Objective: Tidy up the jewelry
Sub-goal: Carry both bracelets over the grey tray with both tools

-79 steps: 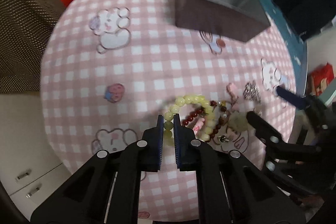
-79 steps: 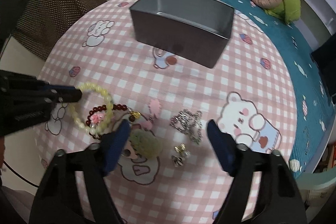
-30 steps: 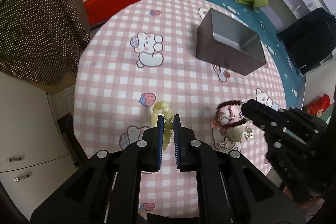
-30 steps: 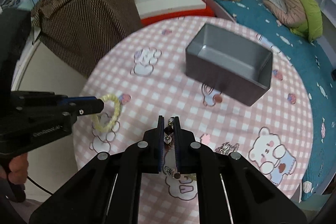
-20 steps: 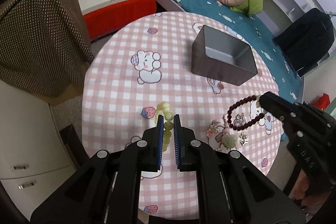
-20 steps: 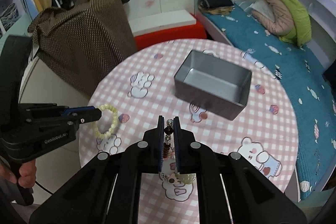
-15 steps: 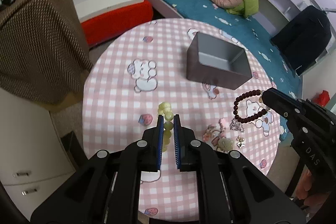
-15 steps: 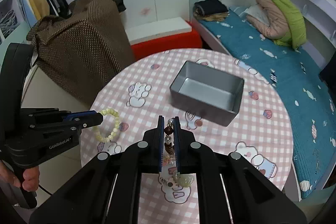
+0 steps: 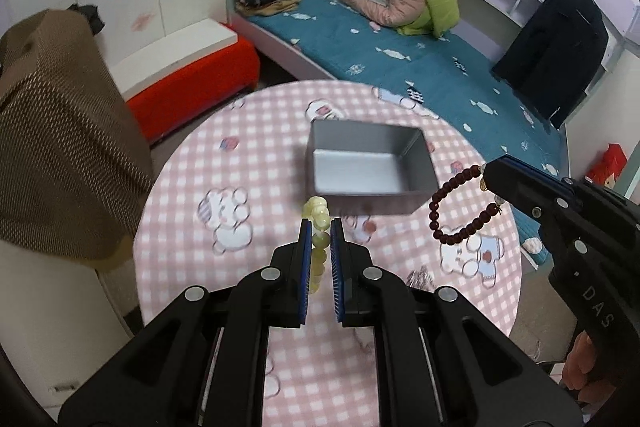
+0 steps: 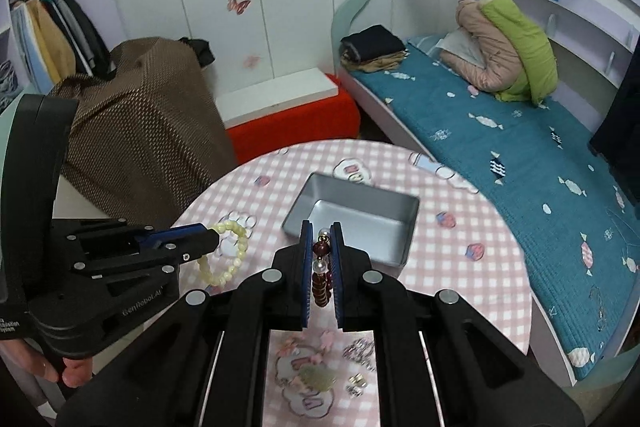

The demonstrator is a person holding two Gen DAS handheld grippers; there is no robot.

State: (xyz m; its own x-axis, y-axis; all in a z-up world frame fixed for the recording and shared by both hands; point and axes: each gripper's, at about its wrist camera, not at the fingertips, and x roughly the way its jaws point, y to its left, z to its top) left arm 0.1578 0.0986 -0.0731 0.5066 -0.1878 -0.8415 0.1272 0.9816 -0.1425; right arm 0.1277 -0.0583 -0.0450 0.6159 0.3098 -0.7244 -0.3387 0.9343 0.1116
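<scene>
Right wrist: bare-floored grey tin (image 10: 352, 215)

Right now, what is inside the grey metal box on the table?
The grey box looks empty: its bare floor shows in both views. The near wall hides a strip of floor along its base, so something small lying there cannot be ruled out.

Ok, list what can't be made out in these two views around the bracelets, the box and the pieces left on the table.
- Pale green bracelet, left wrist view: its lower beads are hidden between the left gripper fingers.
- Dark red bracelet, right wrist view: only a short run of beads shows; the right gripper fingers cover the rest.
- Small jewelry pieces on the table: too small and blurred to identify.
- Grey box: its near inside wall is out of sight.
</scene>
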